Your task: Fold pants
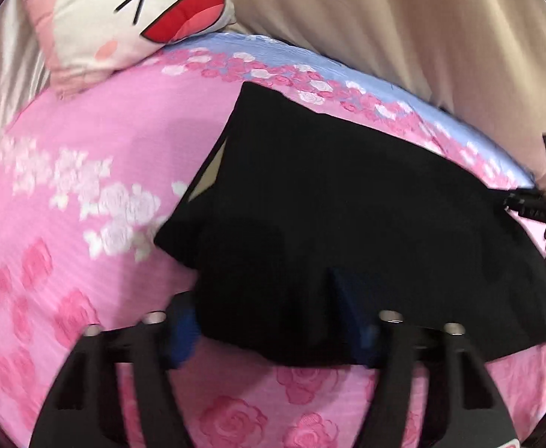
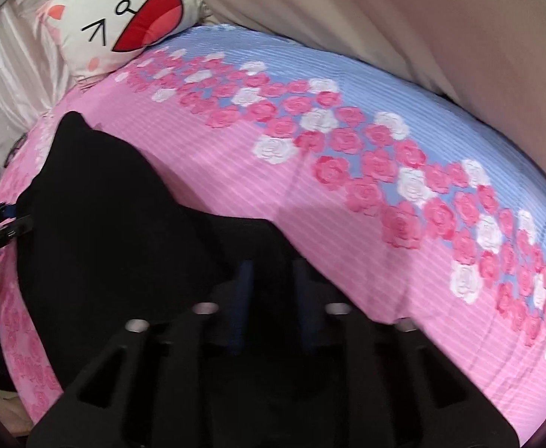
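The black pants [image 1: 340,216] lie on a pink rose-print bedspread [image 1: 97,171], partly folded into a broad dark shape. My left gripper [image 1: 273,317] has its blue pads wide apart, and the near edge of the pants lies between them. In the right wrist view the pants [image 2: 116,216] spread from the left to the bottom middle. My right gripper [image 2: 273,272] has its pads close together with black cloth between them. The left gripper [image 2: 0,220] shows at the left edge of that view, and the right gripper [image 1: 534,205] at the right edge of the left wrist view.
A white cartoon-face pillow [image 1: 135,18] lies at the head of the bed, also seen in the right wrist view [image 2: 120,18]. A beige curtain or wall [image 1: 403,30] runs along the far side. The bedspread has a blue band [image 2: 347,86] along that side.
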